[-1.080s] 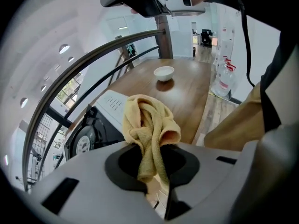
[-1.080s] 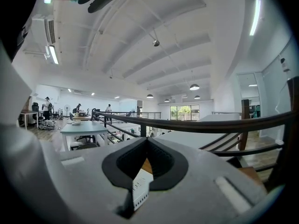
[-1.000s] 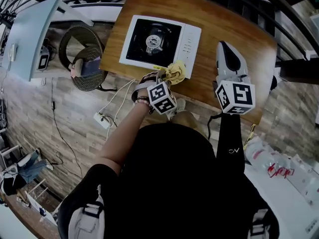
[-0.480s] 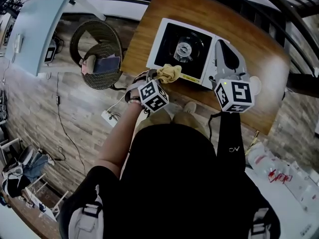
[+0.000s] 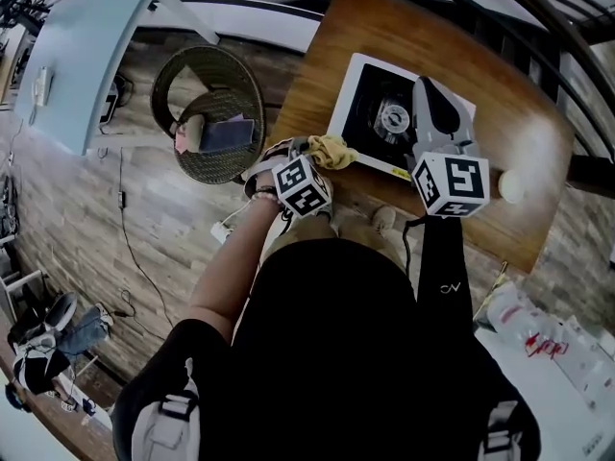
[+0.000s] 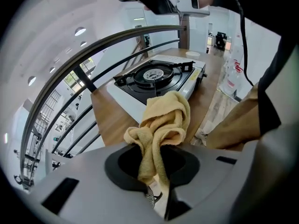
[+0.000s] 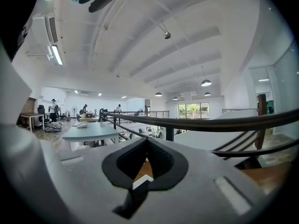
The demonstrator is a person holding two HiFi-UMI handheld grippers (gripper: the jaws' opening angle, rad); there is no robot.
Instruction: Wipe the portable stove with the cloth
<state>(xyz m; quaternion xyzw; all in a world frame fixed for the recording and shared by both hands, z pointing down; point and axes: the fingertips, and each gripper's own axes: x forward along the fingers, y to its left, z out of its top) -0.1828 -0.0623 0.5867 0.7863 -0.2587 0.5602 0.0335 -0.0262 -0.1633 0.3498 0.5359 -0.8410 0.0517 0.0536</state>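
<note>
The white portable stove (image 5: 363, 84) with a black burner stands on the wooden table (image 5: 500, 84). My left gripper (image 5: 312, 154) is shut on a bunched yellow cloth (image 5: 332, 151), which hangs at the stove's near left corner. In the left gripper view the cloth (image 6: 163, 118) rises out of the jaws in front of the stove (image 6: 154, 76). My right gripper (image 5: 430, 89) hovers over the stove's right side with its jaws together and nothing in them. The right gripper view faces a railing and does not show the stove.
A round wicker chair (image 5: 183, 75) with a blue item on its seat stands left of the table. A power strip with cables (image 5: 227, 230) lies on the floor. A small white round thing (image 5: 511, 187) sits on the table's right part. A black railing (image 6: 93, 55) runs behind the table.
Relative to the stove, both grippers have shifted left: the cloth went from the front edge to the near left corner, and the right gripper went from the bare table to over the stove.
</note>
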